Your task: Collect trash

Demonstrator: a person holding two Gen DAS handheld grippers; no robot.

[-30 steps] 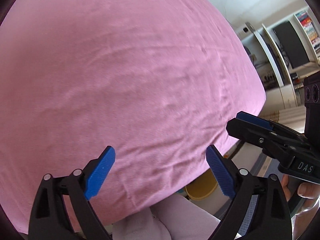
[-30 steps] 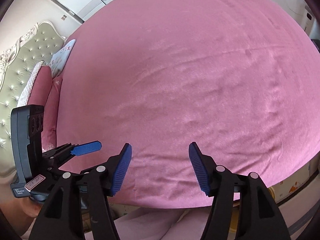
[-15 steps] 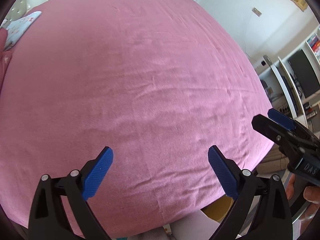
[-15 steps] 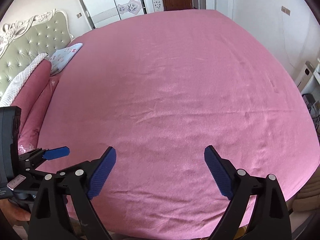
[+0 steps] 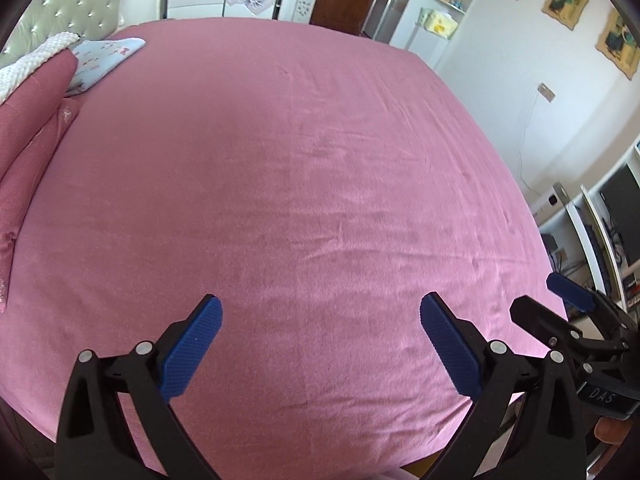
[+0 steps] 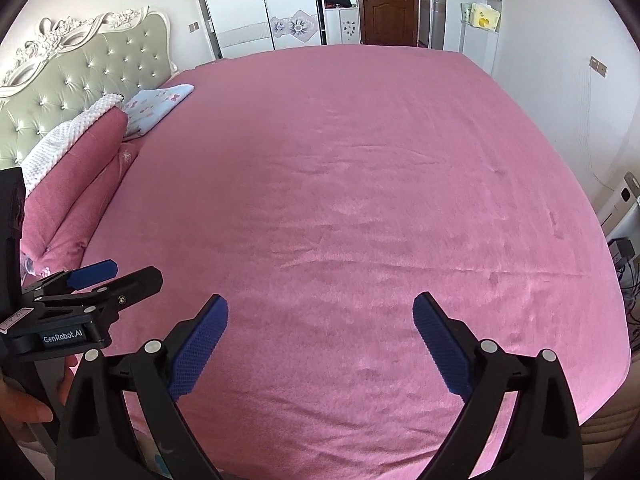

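I hold my left hand-held gripper (image 5: 320, 344) over the near edge of the wide bed with its pink velvety sheet (image 5: 280, 184), its blue ribbed fingers (image 5: 192, 350) spread wide apart with nothing between them. My right hand-held gripper (image 6: 320, 342) hangs over the same near edge, its fingers (image 6: 438, 350) likewise apart and empty. Each gripper shows at the edge of the other's view, cut off by the frame, with a bit of my hand under it.

I can make out no trash on the sheet in either view; it shows only soft creases. The foot of the bed below my grippers is hidden by their black arms, and the floor beside it is mostly out of sight. No bin or bag shows now.

At the far left corner lie a folded dark pink quilt (image 6: 76, 184), a white knobbly blanket (image 6: 60, 140) on it and a pale blue patterned pillow (image 6: 156, 106), against the green tufted headboard (image 6: 84, 80).

A second ago both views were filled with sheet and a yellow round container showed beneath the bed's edge; now they are raised toward the white wardrobe (image 6: 256, 4) and brown door (image 6: 386, 0).
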